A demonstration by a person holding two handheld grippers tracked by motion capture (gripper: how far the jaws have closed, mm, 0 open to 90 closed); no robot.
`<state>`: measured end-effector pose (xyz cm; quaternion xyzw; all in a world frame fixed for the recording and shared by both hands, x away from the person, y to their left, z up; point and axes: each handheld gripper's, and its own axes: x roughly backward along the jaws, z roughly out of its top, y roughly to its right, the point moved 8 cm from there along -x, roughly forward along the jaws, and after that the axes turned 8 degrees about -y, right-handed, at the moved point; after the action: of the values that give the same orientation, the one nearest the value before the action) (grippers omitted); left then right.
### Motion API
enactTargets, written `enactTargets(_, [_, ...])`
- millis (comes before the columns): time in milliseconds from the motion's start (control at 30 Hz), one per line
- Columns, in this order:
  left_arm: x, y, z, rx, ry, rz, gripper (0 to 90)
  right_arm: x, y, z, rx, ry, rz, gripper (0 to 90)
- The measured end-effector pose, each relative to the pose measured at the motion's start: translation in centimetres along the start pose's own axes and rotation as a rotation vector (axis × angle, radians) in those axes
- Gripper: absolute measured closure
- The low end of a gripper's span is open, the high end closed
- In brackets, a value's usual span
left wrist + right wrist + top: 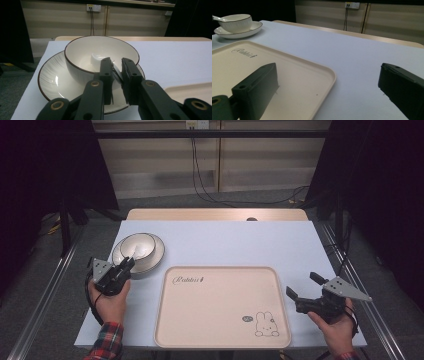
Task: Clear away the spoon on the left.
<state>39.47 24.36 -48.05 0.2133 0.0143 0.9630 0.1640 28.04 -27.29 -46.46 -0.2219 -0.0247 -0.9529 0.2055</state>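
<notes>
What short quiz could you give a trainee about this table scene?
1. Fill in: the left claw is closed on the handle of the ___.
2. True or false: the bowl stands on the plate.
3. Which claw stands open? A) the left claw B) the right claw

Key: 1 spoon; 2 true; 3 B.

Open tabletop right of the bowl; blocked in front by the tray's raised rim.
</notes>
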Motion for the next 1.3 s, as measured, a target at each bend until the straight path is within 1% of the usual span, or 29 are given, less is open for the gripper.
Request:
enactTargets(33, [0.1, 0.1, 0.1, 0.009, 0.002, -0.007, 83.0, 0.0, 0.0, 0.0, 0.005, 0.003, -0.003, 2.3])
enactTargets(67, [0.1, 0.2, 0.1, 0.008, 0.001, -0.006, 85.4, 0.0, 0.0, 0.0, 0.003, 0.005, -0.002, 2.3])
enactTargets(100, [0.1, 0.2, 0.1, 0.002, 0.0, -0.015, 85.3, 0.0, 0.0, 0.0, 0.002, 0.003, 0.001, 2.3])
enactTargets(233, [0.1, 0.1, 0.1, 0.007, 0.001, -0.002, 85.3, 0.0, -0.1, 0.1, -0.002, 0.003, 0.001, 2.3])
enactTargets(367, [0.1, 0.1, 0.0, 0.002, 0.002, -0.009, 85.2, -0.1, 0.0, 0.1, 0.009, 0.005, -0.003, 2.3])
enactTargets(400, [0.1, 0.1, 0.2, 0.006, 0.003, -0.019, 85.3, -0.1, -0.1, 0.1, 0.004, 0.009, -0.002, 2.2])
enactTargets(467, [0.3, 0.0, 0.5, -0.009, -0.006, -0.011, 85.3, -0.1, -0.1, 0.1, 0.004, 0.006, 0.0, 2.2])
enactTargets(500, [0.3, 0.0, 0.5, -0.009, -0.006, -0.011, 85.3, -0.1, -0.1, 0.1, 0.004, 0.006, 0.0, 2.2])
enactTargets(533, [0.5, 0.0, 1.1, -0.011, -0.003, -0.017, 85.4, -0.1, 0.1, 0.2, 0.006, 0.012, -0.009, 2.2])
enactTargets(567, [0.5, 0.0, 1.1, -0.011, -0.003, -0.017, 85.3, -0.1, 0.1, 0.2, 0.006, 0.012, -0.009, 2.2])
enactTargets(600, [0.6, 0.1, 1.4, -0.008, -0.002, -0.023, 85.3, 0.0, 0.1, 0.3, 0.003, 0.013, -0.011, 2.1])
enactTargets(633, [0.6, 0.1, 2.0, -0.013, 0.0, -0.015, 85.3, 0.0, 0.2, 0.3, -0.008, 0.014, -0.006, 2.1])
enactTargets(667, [0.6, 0.1, 2.0, -0.013, 0.0, -0.015, 85.2, 0.0, 0.2, 0.3, -0.008, 0.014, -0.006, 2.1])
enactTargets(700, [0.5, 0.2, 2.4, -0.003, -0.002, -0.023, 85.3, 0.0, 0.3, 0.3, -0.013, 0.017, -0.012, 2.1])
enactTargets(767, [0.3, 0.2, 2.7, 0.0, -0.001, -0.023, 85.2, 0.1, 0.2, 0.4, -0.021, 0.018, -0.003, 2.0])
enactTargets(800, [0.2, 0.3, 2.9, -0.006, -0.002, -0.028, 85.2, 0.1, 0.2, 0.4, -0.021, 0.018, -0.003, 2.0])
enactTargets(833, [0.0, 0.3, 3.1, -0.001, -0.004, -0.021, 85.2, 0.0, 0.2, 0.4, -0.017, 0.02, -0.003, 2.1])
enactTargets(867, [-0.2, 0.3, 3.5, -0.001, -0.009, -0.013, 85.3, 0.0, 0.1, 0.3, -0.017, 0.011, 0.002, 2.1])
enactTargets(900, [-0.4, 0.4, 3.7, -0.008, -0.009, -0.02, 85.3, 0.0, 0.1, 0.3, -0.01, 0.014, 0.001, 2.1])
enactTargets(1000, [-0.7, 0.4, 4.0, -0.004, -0.01, -0.023, 85.2, 0.0, 0.1, 0.4, -0.009, 0.013, 0.004, 2.1])
enactTargets(1033, [-1.1, 0.3, 4.3, 0.009, -0.005, -0.021, 85.2, 0.0, 0.1, 0.4, -0.01, 0.015, 0.003, 2.0])
enactTargets(1067, [-1.2, 0.2, 4.4, 0.006, -0.011, -0.012, 85.2, 0.0, 0.1, 0.4, -0.011, 0.016, 0.004, 2.0])
enactTargets(1100, [-1.2, 0.2, 4.4, 0.006, -0.011, -0.012, 85.2, 0.0, 0.1, 0.4, -0.011, 0.016, 0.004, 2.0])
enactTargets(1133, [-1.5, 0.2, 4.7, 0.01, -0.002, -0.023, 85.2, 0.0, 0.2, 0.4, -0.018, 0.022, 0.005, 1.9])
enactTargets(1167, [-1.5, 0.2, 4.7, 0.01, -0.002, -0.023, 85.2, 0.0, 0.2, 0.4, -0.018, 0.022, 0.005, 1.9])
enactTargets(1200, [-1.7, 0.1, 4.8, 0.021, 0.005, -0.02, 85.2, 0.0, 0.2, 0.4, -0.022, 0.022, 0.007, 1.8])
enactTargets(1233, [-1.8, 0.1, 4.9, 0.019, 0.008, -0.026, 85.2, 0.0, 0.2, 0.4, -0.022, 0.022, 0.007, 1.8])
enactTargets(1300, [-2.2, -0.1, 5.1, 0.028, 0.01, -0.012, 85.1, 0.1, 0.2, 0.7, -0.053, 0.036, 0.022, 1.7])
